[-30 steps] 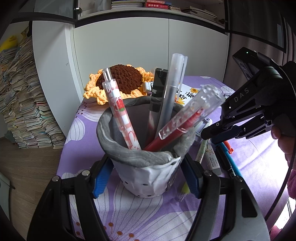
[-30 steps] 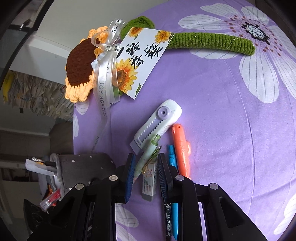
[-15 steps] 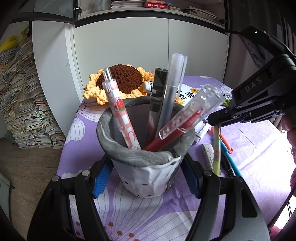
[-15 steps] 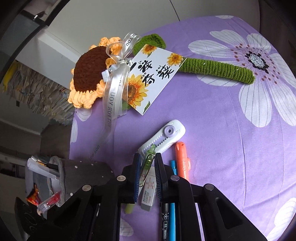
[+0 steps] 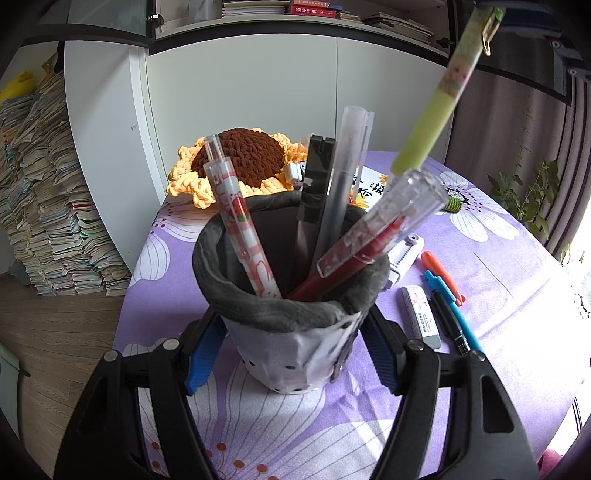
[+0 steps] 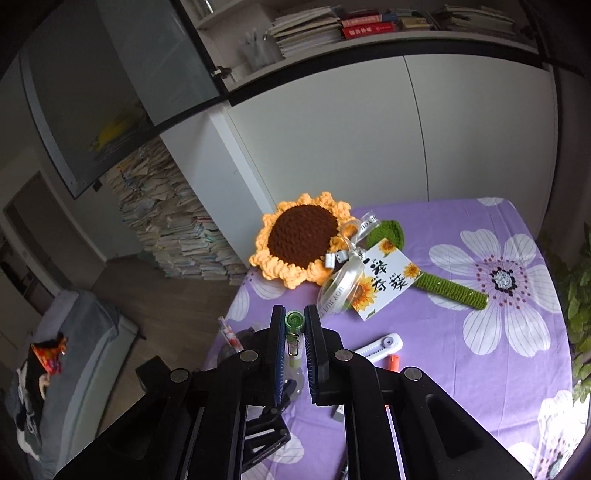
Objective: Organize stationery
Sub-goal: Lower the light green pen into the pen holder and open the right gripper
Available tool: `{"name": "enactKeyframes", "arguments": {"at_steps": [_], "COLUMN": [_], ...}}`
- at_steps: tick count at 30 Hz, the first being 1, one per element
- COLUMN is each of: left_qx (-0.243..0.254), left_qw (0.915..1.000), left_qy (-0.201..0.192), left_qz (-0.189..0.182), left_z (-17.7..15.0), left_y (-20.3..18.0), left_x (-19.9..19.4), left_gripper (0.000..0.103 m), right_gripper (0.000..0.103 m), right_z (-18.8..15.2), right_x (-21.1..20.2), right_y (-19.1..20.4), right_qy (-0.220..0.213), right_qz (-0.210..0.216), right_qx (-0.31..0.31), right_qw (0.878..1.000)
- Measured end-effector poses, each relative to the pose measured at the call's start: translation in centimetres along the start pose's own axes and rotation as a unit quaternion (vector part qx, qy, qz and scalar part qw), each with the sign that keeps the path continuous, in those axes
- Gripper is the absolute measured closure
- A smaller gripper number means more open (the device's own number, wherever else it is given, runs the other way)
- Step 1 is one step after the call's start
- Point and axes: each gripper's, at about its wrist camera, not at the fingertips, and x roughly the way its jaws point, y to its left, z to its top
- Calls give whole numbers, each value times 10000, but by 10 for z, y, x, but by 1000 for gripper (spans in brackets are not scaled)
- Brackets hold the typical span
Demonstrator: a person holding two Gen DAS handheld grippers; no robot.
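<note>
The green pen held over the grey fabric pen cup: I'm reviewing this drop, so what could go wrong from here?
1. The green pen hangs tilted above a crowded grey fabric pen cup; its tip may strike the clear-capped red pen and glance out.
2. The right gripper pinches only the pen's clip end, so it could swing or slip.
3. The soft cup, bracketed by the left gripper, might tip if pushed.

White cabinet (image 5: pixel 240 122) doors fill the back wall, with a book shelf (image 6: pixel 369 33) right above. Left of the cabinet there's a huge paper stack (image 5: pixel 40 206) on wood floor (image 5: pixel 55 332); right, striped curtains (image 5: pixel 517 122) and daylight.
</note>
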Motion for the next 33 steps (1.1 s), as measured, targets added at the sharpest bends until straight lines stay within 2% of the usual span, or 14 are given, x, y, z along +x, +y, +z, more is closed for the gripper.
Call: {"name": "enactKeyframes", "arguments": {"at_steps": [6,13,18,26,33], "left_qx": [0,-1,-1,0,-2], "left_qw": [10000,10000,10000,10000,10000], "left_qy": [-1,-2,-4,-1,0], "left_qz": [0,-1,-1,-9,-7], "left_z": [0,0,0,0,0], "left_y": [0,0,0,0,0], "left_x": [0,0,0,0,0], "left_gripper": [34,33,33,33,33], "right_gripper": [92,92,92,92,92], "right_z": [15,9,-3,-13,-14], "right_x": [-9,31,55,78,57], "right_y": [35,59,68,62,50], "right_qy": [-323,-58,-34,390,291], "right_qz": [262,294,50,18,-52], "right_qx": [-492,-919,-1334,-1309,-1112], "right_qw": [9979,9953,9910,9906,9934]}}
